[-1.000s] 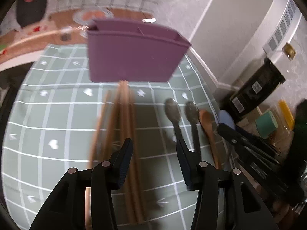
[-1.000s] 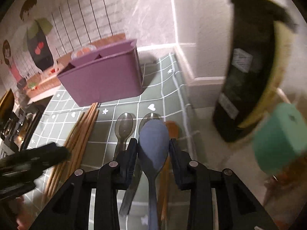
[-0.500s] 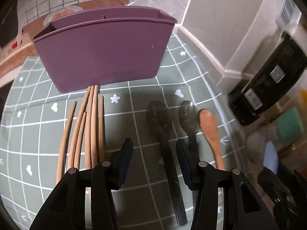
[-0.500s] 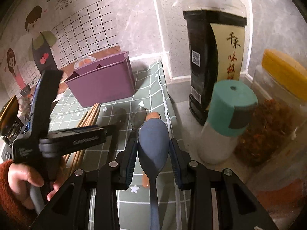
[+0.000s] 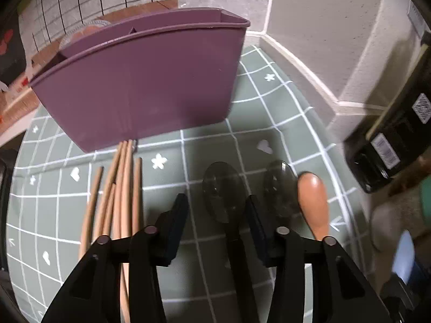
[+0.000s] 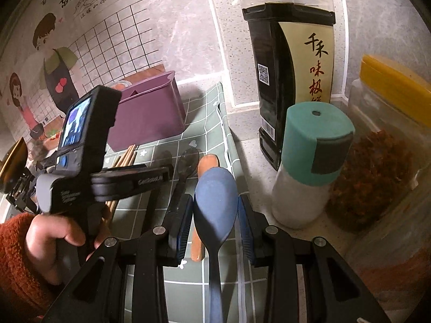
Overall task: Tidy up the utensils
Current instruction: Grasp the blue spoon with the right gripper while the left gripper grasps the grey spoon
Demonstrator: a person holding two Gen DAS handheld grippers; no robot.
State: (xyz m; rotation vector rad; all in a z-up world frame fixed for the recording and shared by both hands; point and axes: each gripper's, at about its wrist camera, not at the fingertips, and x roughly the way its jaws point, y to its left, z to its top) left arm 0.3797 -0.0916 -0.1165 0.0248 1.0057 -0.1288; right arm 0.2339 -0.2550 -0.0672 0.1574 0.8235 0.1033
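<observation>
While the right gripper [image 6: 215, 215] sits closed on a blue spoon [image 6: 215, 202], bowl forward and handle running back toward the camera, the purple holder [image 6: 150, 115] stands at the frame's middle left, ahead and to the left. Lower centre in the left view, the left gripper [image 5: 215, 215] hangs open and empty over a dark spoon [image 5: 221, 188] lying lengthwise on the bench [image 5: 269, 123], chopsticks [image 5: 124, 188] to its left, holder straight ahead.
</observation>
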